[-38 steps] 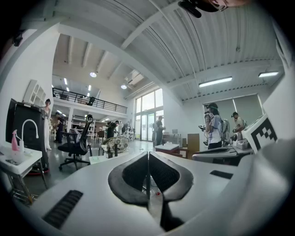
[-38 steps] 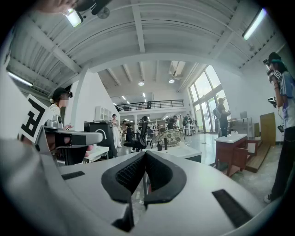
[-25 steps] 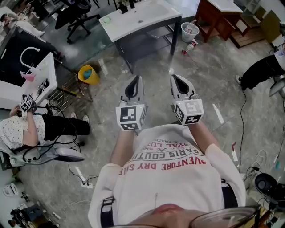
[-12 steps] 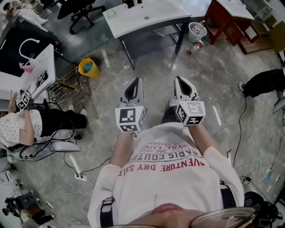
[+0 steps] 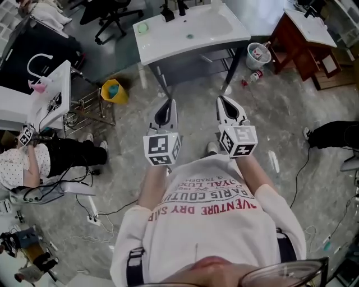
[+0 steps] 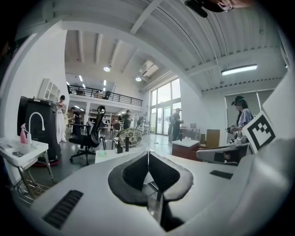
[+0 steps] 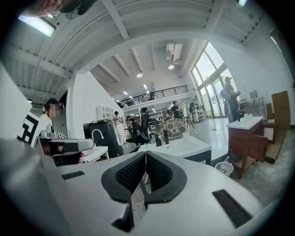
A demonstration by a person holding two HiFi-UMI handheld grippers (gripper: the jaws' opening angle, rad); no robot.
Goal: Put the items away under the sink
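White sink stand (image 5: pixel 190 33) is up ahead on the floor, well apart from both grippers. Its top hides most of the space underneath, so no idea what's in there. The wooden cabinet (image 5: pixel 300 39) to its right gets cut off by the frame edge. Left gripper (image 5: pixel 168 103) and right gripper (image 5: pixel 223 100) are side by side, both clamped closed on nothing. The dark bottles (image 5: pixel 173 9) at the back of the sink top are chopped off at the top edge. There's a small green thing (image 5: pixel 142 27) on the left corner, too tiny to identify.
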